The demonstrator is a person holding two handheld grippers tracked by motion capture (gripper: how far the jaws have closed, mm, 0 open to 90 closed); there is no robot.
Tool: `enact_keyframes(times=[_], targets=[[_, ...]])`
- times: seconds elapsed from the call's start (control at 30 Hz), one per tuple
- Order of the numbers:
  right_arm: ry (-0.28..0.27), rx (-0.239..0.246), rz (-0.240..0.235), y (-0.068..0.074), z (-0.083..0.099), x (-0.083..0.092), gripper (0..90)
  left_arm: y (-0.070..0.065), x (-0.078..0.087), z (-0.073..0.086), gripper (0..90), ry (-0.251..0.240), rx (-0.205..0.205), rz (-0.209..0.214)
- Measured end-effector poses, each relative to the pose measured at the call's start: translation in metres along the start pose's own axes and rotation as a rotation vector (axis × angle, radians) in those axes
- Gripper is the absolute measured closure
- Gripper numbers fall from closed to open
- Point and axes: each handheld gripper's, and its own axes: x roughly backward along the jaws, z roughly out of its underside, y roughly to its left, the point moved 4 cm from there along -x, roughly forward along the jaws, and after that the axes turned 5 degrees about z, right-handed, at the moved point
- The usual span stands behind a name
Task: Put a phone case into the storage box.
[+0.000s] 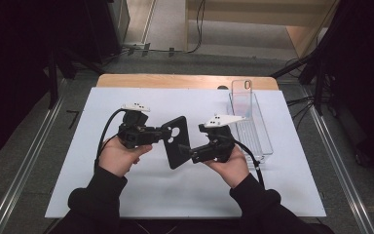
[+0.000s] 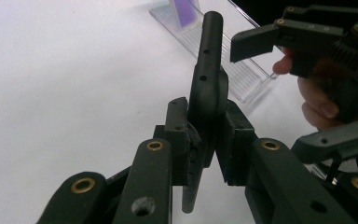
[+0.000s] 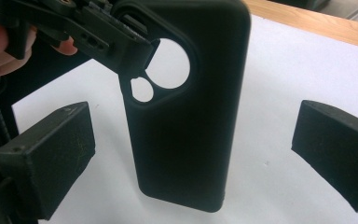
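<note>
- The left tool (image 1: 163,134) pinches the black phone case (image 1: 177,141) at its camera-cutout end, holding it above the white table (image 1: 126,195) at frame centre.
- The right tool (image 3: 191,154) is spread wide, its pads (image 3: 51,154) flanking the case without touching.
- Risk, as I judge it: gripped by one end only, the case may pivot or slip when the right tool closes off-centre.
- The clear tray (image 1: 253,131), centre right, sits nearby; a swing could knock it.

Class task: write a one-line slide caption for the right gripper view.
Black phone case hangs upright between the open right gripper, pinched at its camera cutout by the left gripper.
</note>
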Motion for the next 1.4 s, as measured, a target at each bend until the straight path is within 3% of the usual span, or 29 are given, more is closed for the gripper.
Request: enact_keyframes(times=[0.17, 0.3, 0.77, 0.83, 0.93, 1.23, 1.4], targets=[[-0.013, -0.020, 0.051, 0.005, 0.004, -0.006, 0.0, -0.003, -0.002, 0.000, 76.5, 0.004, 0.006, 0.004], [-0.012, -0.049, 0.064, 0.007, 0.008, -0.011, 0.0, -0.006, -0.004, 0.000, 76.5, 0.011, 0.016, 0.009], [-0.001, -0.065, 0.114, 0.011, 0.011, -0.025, 0.0, -0.021, -0.016, 0.001, 76.5, 0.000, 0.025, 0.035], [-0.003, -0.063, 0.121, 0.010, 0.012, -0.025, 4.3, -0.022, -0.016, 0.001, 76.4, -0.003, 0.024, 0.035], [-0.019, -0.046, 0.102, 0.011, 0.012, -0.024, 12.0, -0.022, -0.016, 0.001, 76.2, -0.002, 0.021, 0.035], [-0.015, -0.045, 0.087, 0.012, 0.010, -0.023, 14.1, -0.021, -0.014, 0.000, 74.7, -0.010, 0.024, 0.044], [-0.006, -0.042, 0.085, 0.011, 0.011, -0.023, 14.2, -0.021, -0.007, -0.004, 62.3, -0.045, 0.034, 0.053]])
